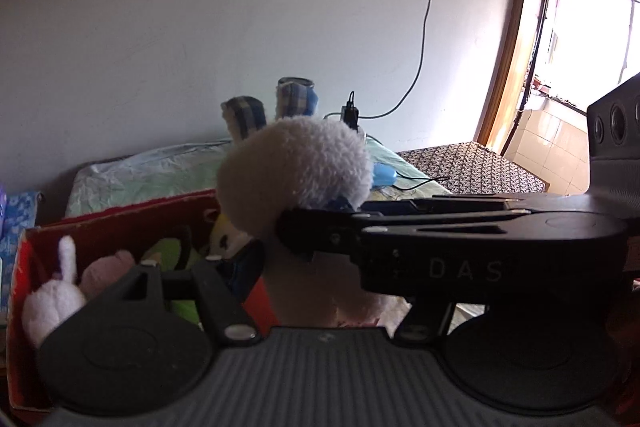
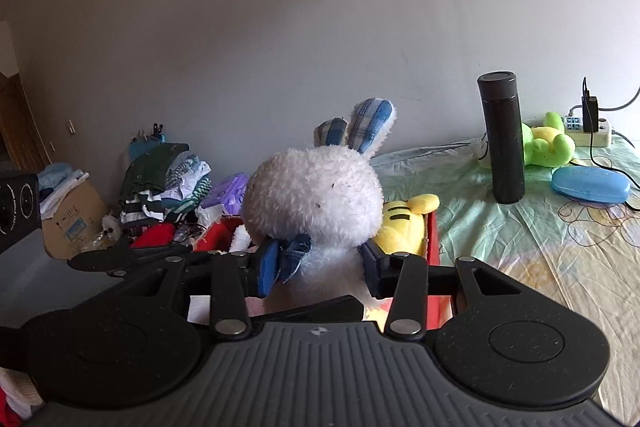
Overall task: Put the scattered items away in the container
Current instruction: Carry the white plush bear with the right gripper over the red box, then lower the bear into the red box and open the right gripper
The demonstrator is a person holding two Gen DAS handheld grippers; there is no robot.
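Your right gripper (image 2: 318,267) clamped the white plush rabbit (image 2: 316,199) at its neck, one blue pad pressed in on each side, beside the rabbit's denim bow (image 2: 295,255). In the right wrist view the rabbit filled the centre of the frame, its back to the camera, with two plaid-lined ears (image 2: 370,125) standing up against the pale wall.

Your left gripper (image 1: 256,263) was on the same rabbit (image 1: 296,167). In the left wrist view your right gripper crossed the frame from the right edge and hid the left one's far finger, so you could not tell from this view whether the left jaws pressed on the toy or only stood around it.

The rabbit was held up above the red cardboard box (image 2: 433,239), which sat low in the centre of the right wrist view and at the lower left of the left wrist view. Inside the box lay a yellow plush toy (image 2: 400,223), just right of the rabbit, and in the left wrist view a small white plush bunny (image 1: 54,301) with a pink plush (image 1: 108,269) touching it.

On the pale green bedsheet (image 2: 500,235) at the right of the right wrist view stood a black thermos bottle (image 2: 503,139), upright. Behind it lay a green plush frog (image 2: 548,143), and near it a blue glasses case (image 2: 590,183) and a white power strip (image 2: 592,133). At the left sat a pile of folded clothes (image 2: 168,183).
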